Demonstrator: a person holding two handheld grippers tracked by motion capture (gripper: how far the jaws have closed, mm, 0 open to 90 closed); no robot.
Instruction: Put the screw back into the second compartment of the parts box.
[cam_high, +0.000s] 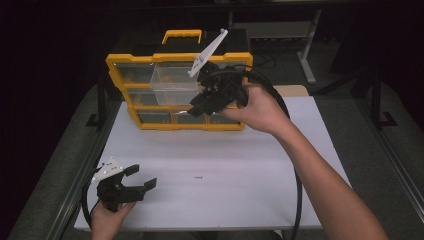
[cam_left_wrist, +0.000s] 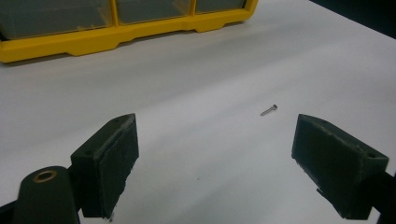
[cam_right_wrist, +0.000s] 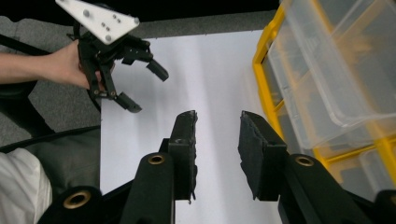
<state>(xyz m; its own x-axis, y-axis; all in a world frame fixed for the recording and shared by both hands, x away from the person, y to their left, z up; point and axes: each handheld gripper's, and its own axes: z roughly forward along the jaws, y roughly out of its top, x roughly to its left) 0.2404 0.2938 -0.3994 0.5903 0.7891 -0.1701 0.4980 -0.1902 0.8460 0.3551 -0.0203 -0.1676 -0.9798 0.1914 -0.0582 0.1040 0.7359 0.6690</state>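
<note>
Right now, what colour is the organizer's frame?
Yellow: the organizer frame shows best in the high view.

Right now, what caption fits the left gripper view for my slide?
Open black left gripper hovers over white table, tiny metal screw ahead, yellow plastic drawer organizer behind.

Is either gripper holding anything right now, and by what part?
Nothing is held. The left gripper is open above the table; the right gripper has empty jaws beside the drawer.

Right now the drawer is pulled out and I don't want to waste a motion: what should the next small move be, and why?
Probably bring the left gripper forward and down over the small screw on the table. Its jaws stand open with nothing between them and the screw lies loose just ahead, while the right gripper sits empty beside the clear drawer pulled out of the yellow organizer.
</note>
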